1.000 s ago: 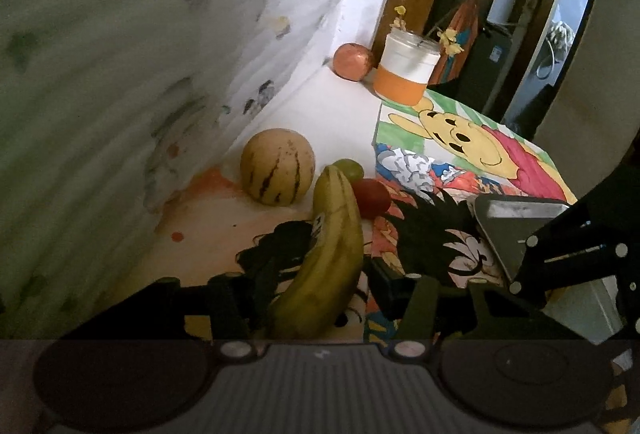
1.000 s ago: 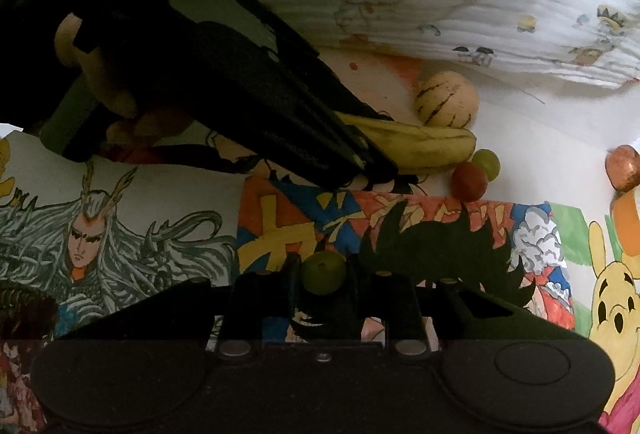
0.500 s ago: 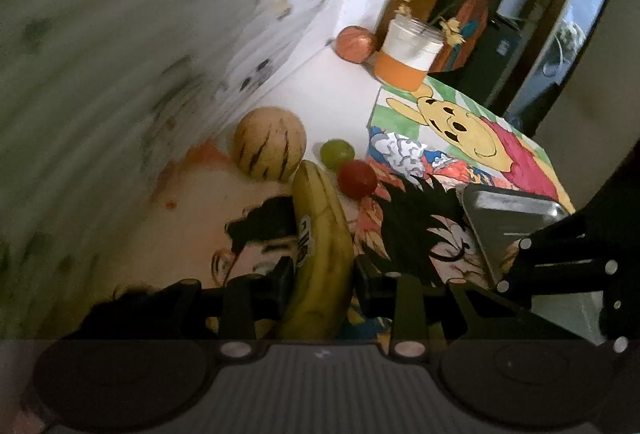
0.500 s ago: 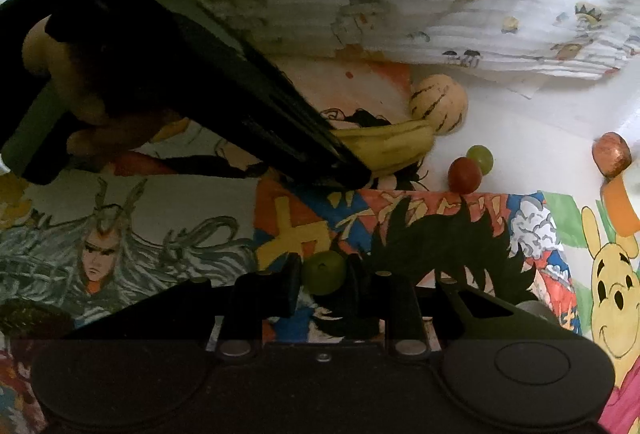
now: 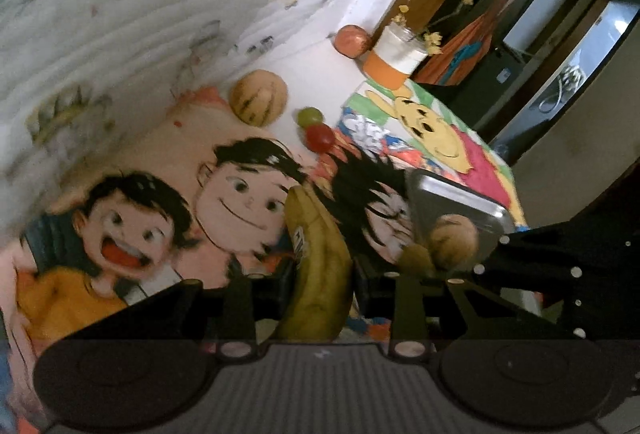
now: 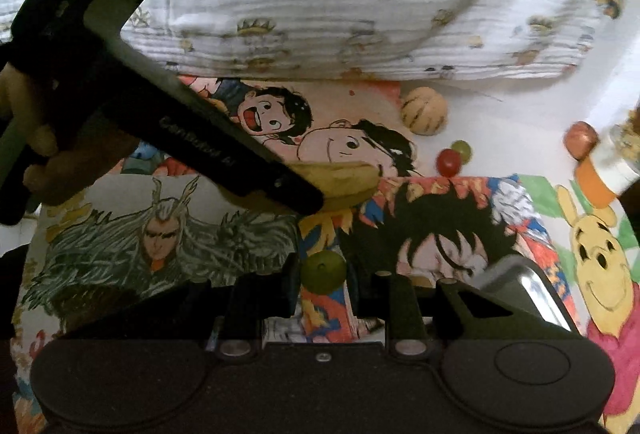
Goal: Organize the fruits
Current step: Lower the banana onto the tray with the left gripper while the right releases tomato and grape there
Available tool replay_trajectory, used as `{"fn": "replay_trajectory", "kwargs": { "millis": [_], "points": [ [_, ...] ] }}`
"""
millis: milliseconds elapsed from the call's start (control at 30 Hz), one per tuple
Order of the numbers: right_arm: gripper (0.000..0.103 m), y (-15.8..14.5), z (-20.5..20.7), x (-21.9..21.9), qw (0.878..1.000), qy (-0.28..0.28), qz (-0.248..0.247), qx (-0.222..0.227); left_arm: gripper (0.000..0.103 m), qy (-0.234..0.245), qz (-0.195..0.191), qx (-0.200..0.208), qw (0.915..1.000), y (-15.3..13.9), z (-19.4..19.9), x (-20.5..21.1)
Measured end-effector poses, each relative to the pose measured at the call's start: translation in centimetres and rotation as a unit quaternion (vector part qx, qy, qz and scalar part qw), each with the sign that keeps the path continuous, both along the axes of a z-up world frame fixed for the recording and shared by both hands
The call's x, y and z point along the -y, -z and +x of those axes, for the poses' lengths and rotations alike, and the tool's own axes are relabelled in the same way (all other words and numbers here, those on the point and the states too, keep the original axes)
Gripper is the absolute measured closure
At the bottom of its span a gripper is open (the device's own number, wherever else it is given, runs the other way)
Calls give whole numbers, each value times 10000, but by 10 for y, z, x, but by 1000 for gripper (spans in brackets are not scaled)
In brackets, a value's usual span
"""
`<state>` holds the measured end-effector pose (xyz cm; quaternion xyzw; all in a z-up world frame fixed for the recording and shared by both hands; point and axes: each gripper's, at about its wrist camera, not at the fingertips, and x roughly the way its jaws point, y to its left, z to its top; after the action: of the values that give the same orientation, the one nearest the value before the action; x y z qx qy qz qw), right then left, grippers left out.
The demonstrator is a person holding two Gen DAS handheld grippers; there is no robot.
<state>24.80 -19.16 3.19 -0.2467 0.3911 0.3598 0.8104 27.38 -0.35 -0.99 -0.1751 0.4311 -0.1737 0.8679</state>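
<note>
Well clear of the metal tray [image 5: 460, 194] rim, banana [image 5: 316, 274] and green grape [image 6: 323, 271] both clamped.

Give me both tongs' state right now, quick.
Left tongs: closed on the banana.
Right tongs: closed on a green fruit.

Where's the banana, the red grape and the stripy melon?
banana [image 5: 316, 274]: left wrist view, middle of its peel.
red grape [image 5: 319, 138]: left wrist view, its centre.
stripy melon [image 5: 259, 97]: left wrist view, its front.
</note>
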Motion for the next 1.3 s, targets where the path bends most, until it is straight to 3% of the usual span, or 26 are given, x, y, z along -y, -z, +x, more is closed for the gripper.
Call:
{"fn": "replay_trajectory", "kwargs": {
  "millis": [367, 667, 933, 1300],
  "points": [
    [77, -16, -29, 72, 9961, 806, 294, 193, 69, 35, -392, 157, 9991, -16, -37, 39],
    [77, -10, -57, 123, 9896, 1406, 206, 221, 69, 540, -523, 250, 9969, -24, -46, 92],
    [77, 8, -74, 145, 9809, 1906, 19, 375, 69, 1032, -380, 308, 9935, -21, -49, 139],
    [77, 29, -72, 153, 9739, 2250, 37, 290, 69, 1637, 212, 255, 9859, -6, -35, 180]
  ]
}}
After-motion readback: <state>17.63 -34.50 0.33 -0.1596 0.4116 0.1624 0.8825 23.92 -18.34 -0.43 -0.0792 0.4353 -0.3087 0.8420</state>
